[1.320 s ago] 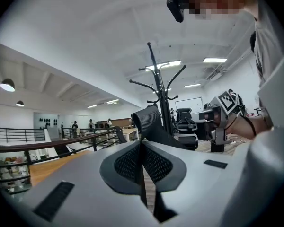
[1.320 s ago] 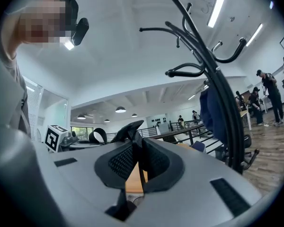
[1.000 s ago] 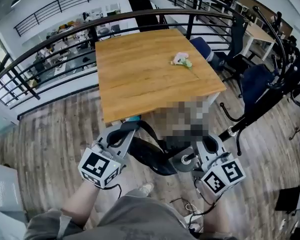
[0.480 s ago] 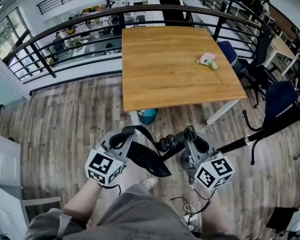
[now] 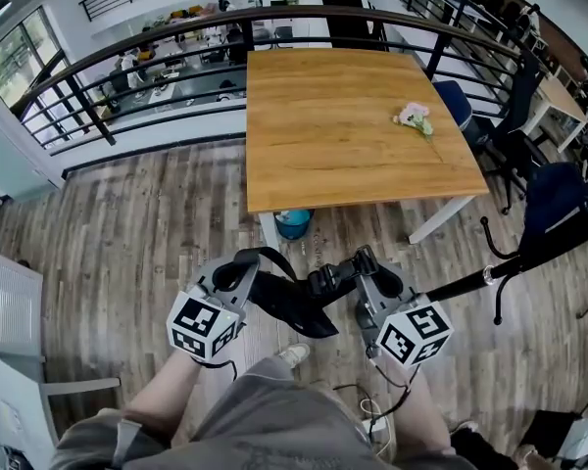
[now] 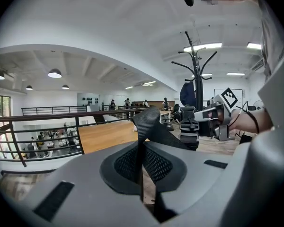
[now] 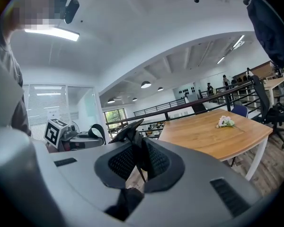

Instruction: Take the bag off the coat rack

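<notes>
The black bag (image 5: pixel 292 305) hangs between my two grippers, off the coat rack (image 5: pixel 514 262), which stands apart at the right. My left gripper (image 5: pixel 243 270) is shut on the bag's flat black strap (image 6: pixel 143 135), which loops up past its jaws. My right gripper (image 5: pixel 361 268) is shut on a bunched fold of the bag's black fabric (image 7: pixel 134 151). In the left gripper view the right gripper (image 6: pixel 197 126) shows across from it, with the rack (image 6: pixel 197 65) behind. In the right gripper view the left gripper (image 7: pixel 98 135) shows at the left.
A wooden table (image 5: pixel 353 125) with a small bunch of flowers (image 5: pixel 413 117) stands ahead. A dark blue garment (image 5: pixel 557 209) hangs on the rack. A black railing (image 5: pixel 127 52) runs behind the table. A blue bin (image 5: pixel 292 224) sits under the table edge. My legs are at the bottom.
Both grippers have come down and away from the coat rack with the bag still gripped. The rack now lies farther right in the head view, and the table has shifted right.
</notes>
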